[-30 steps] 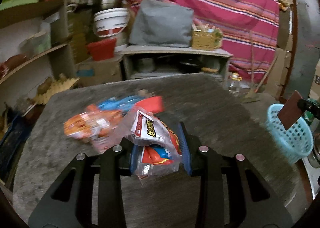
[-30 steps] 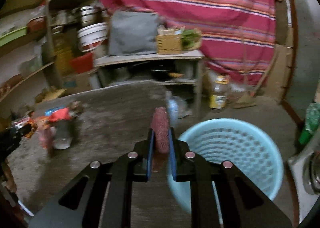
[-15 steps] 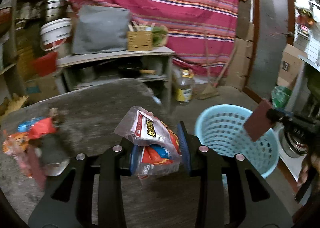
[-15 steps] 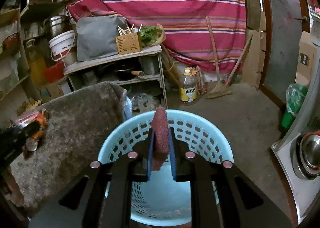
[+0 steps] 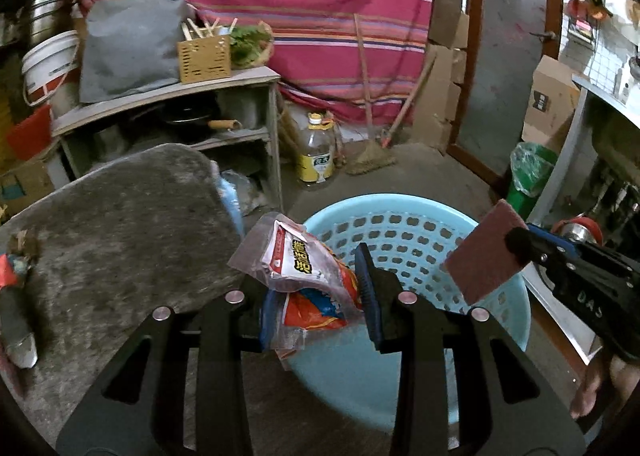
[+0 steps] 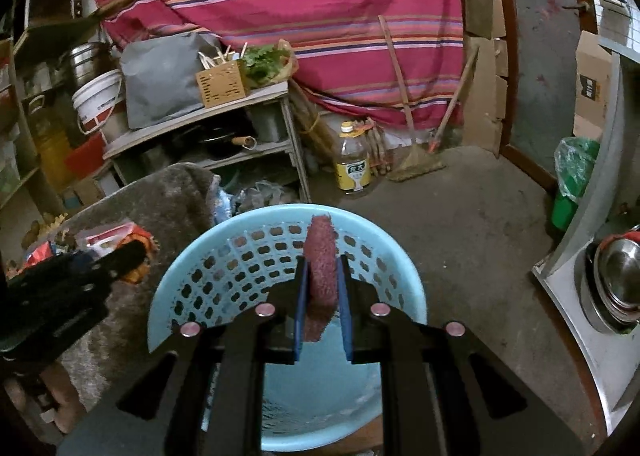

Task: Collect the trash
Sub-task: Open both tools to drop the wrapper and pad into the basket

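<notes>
A light blue perforated basket (image 5: 404,232) (image 6: 240,256) stands on the floor beside the grey table (image 5: 120,223). My left gripper (image 5: 318,296) is shut on a crumpled snack wrapper (image 5: 304,264), white, orange and blue, and holds it over the basket's left rim. My right gripper (image 6: 323,288) is shut on a maroon scouring pad (image 6: 320,268) above the basket's middle; the pad (image 5: 486,252) also shows at the right of the left wrist view. More wrappers (image 6: 116,236) lie on the table behind the left gripper (image 6: 80,276).
A cluttered shelf unit (image 5: 168,103) stands behind the table with a wooden box (image 5: 204,57) on top. An oil bottle (image 5: 316,155), a broom (image 5: 372,151), a green bin (image 5: 532,175) and a metal counter with a pot (image 6: 616,280) surround the basket.
Both grippers swung right, off the table and over the blue basket, each still holding its item. The basket now fills the lower middle of both views.
</notes>
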A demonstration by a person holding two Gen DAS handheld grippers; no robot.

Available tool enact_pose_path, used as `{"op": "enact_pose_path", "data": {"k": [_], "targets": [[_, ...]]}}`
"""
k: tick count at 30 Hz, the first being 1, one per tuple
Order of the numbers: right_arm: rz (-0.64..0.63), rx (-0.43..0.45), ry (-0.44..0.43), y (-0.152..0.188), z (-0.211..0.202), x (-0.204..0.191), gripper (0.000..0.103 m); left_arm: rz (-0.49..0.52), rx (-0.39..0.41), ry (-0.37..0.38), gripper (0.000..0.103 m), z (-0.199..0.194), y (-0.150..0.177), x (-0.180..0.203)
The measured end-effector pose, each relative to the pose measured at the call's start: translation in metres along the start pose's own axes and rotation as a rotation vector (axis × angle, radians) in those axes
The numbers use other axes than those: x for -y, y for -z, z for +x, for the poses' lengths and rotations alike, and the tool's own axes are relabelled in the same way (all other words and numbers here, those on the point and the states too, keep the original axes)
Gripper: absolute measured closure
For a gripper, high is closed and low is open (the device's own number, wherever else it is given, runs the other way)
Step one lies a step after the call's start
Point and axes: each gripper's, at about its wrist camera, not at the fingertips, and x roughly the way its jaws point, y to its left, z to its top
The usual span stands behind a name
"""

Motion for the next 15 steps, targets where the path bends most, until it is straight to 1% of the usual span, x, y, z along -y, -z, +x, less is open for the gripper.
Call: {"op": "enact_pose_path", "data": {"k": [4, 7, 9, 11, 15], "targets": [[0.040, 0.005, 0.003, -0.003, 0.001, 0.008, 0.088, 0.015, -0.020, 0.032, 0.067, 0.013, -0.006, 0.010], [0.049, 0.007, 0.005, -0.003, -0.001, 0.007, 0.088, 0.019, -0.031, 0.038, 0.061, 0.016, -0.011, 0.011], [0.047, 0.007, 0.003, -0.002, -0.001, 0.008, 0.088, 0.026, -0.019, 0.018, 0.036, 0.015, -0.014, 0.010], [0.045, 0.003, 0.005, -0.003, 0.000, 0.008, 0.088, 0.027, 0.021, -0.003, 0.024, 0.005, -0.016, 0.006], [0.044, -0.013, -0.001, -0.003, 0.003, 0.005, 0.088, 0.012, 0.040, -0.027, 0.016, -0.009, -0.016, -0.006]]}}
